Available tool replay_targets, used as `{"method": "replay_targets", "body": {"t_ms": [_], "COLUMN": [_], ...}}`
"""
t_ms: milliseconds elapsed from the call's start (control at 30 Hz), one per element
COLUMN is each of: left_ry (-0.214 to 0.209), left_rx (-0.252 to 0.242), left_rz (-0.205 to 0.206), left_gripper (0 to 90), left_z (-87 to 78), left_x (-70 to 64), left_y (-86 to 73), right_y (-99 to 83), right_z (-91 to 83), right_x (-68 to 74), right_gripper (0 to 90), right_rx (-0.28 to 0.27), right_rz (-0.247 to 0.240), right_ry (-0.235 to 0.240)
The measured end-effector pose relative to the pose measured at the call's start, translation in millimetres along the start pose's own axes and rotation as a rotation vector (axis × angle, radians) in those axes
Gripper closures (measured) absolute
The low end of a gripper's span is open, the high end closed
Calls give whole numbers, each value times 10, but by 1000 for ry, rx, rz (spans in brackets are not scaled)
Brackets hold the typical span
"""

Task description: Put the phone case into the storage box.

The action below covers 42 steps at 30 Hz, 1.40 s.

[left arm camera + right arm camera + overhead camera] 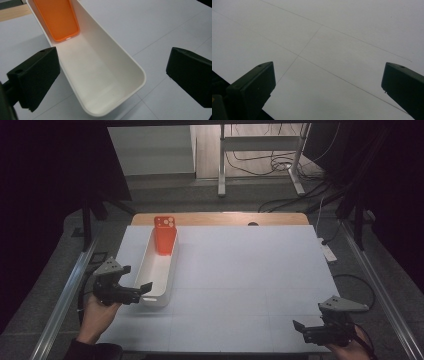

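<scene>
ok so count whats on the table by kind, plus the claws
white bin: 1
orange phone case, leaning inside the bin's far end: 1
claws: 2, the left claw open around the bin's near end, the right claw open over bare table
total: 4

Grey floor strewn with cables (black) — a metal-legged desk beyond, dark surroundings.
</scene>
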<state>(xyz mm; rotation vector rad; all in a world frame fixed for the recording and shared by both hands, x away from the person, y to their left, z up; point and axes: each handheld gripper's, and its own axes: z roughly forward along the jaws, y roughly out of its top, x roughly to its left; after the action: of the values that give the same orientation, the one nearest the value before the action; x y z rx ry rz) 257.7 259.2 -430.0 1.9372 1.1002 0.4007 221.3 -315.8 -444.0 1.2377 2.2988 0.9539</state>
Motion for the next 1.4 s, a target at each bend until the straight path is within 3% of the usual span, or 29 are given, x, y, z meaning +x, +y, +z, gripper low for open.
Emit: {"method": "replay_targets", "body": {"t_ms": [700,1400], "left_ry": [24,45], "left_rx": [-15,3], "left_rz": [-10,-32], "left_gripper": [0,0], "left_z": [-193,-297], "left_x": [-123,-222], "left_y": [-227,-484], "right_y": [2,2], "right_z": [7,8], "right_x": [-12,-15], "right_gripper": [0,0], "right_rx": [7,9], "right_rz": [16,26], "right_ry": [-5,-21]}}
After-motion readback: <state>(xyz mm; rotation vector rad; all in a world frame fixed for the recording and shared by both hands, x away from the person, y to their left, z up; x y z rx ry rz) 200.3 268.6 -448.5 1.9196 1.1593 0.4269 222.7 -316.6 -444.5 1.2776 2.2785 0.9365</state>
